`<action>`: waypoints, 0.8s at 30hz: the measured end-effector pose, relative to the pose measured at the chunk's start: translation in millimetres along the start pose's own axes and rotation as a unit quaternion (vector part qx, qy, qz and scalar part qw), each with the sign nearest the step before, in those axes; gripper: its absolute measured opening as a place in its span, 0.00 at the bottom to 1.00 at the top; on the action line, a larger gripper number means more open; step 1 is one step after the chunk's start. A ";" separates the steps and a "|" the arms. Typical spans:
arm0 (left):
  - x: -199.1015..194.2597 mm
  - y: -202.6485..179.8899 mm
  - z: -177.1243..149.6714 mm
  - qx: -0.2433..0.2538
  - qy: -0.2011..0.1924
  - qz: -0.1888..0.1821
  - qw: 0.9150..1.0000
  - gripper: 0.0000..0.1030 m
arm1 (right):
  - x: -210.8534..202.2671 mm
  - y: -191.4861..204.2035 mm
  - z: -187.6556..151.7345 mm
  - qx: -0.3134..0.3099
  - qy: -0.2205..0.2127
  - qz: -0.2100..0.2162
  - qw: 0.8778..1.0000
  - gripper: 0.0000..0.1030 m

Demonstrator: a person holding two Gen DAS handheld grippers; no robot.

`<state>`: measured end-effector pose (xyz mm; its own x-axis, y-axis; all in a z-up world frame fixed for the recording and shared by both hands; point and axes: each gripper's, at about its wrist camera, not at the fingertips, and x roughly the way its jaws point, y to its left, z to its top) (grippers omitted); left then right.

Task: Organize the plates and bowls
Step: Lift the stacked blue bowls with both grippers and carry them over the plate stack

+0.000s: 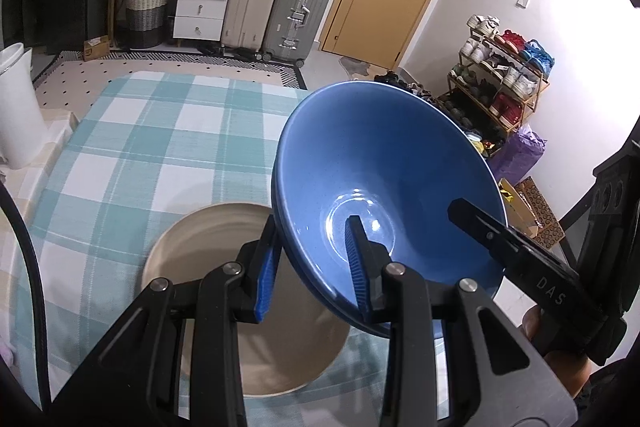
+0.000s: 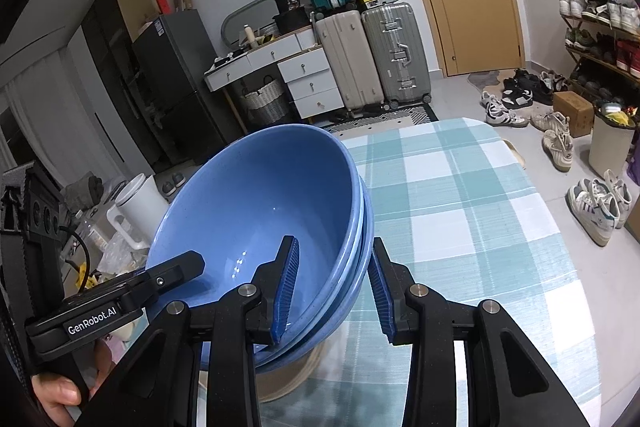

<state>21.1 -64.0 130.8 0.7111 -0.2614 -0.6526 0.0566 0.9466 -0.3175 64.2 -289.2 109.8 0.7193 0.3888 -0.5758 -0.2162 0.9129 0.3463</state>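
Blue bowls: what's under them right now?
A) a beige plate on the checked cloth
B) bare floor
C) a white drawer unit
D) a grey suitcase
A: in the left wrist view the stacked blue bowls, gripped at opposite rims by both grippers, hang tilted over the beige plate on the checked tablecloth.

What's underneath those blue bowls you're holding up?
A cream plate on the checked tablecloth lies below the blue bowls. The bowls and grippers cover part of it.

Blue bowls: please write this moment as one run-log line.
blue bowls stacked, tilted | left gripper on rim | right gripper on opposite rim | above beige plate
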 end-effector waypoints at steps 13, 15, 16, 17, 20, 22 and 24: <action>-21.4 30.7 1.6 -0.013 -0.005 0.023 1.000 0.28 | 17.0 34.6 -2.4 -0.020 0.015 0.017 1.000 0.35; -23.8 35.5 0.6 -0.018 -0.005 0.027 0.999 0.28 | 21.8 37.0 -1.8 -0.022 0.019 0.020 0.999 0.35; -25.2 38.1 -0.2 -0.019 -0.005 0.029 0.999 0.28 | 23.7 38.8 -2.0 -0.023 0.021 0.021 0.999 0.35; -25.2 40.6 -0.3 -0.021 -0.005 0.031 0.999 0.28 | 25.8 41.1 -2.8 -0.024 0.023 0.022 0.999 0.35; -24.0 49.0 -2.9 -0.027 -0.004 0.036 0.999 0.28 | 32.6 45.2 -4.6 -0.028 0.030 0.025 0.999 0.35; -19.9 55.0 -4.6 -0.030 0.000 0.040 0.999 0.28 | 37.3 47.6 -7.1 -0.030 0.035 0.027 0.999 0.35; -16.6 60.8 -6.6 -0.032 0.005 0.044 0.998 0.28 | 41.7 49.8 -9.0 -0.033 0.038 0.028 0.998 0.35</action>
<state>8.1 -3.3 117.9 0.7042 -0.1793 -0.6869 -0.0515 0.9521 -0.3014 77.5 -226.3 96.4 0.6533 0.4461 -0.6117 -0.2999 0.8944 0.3320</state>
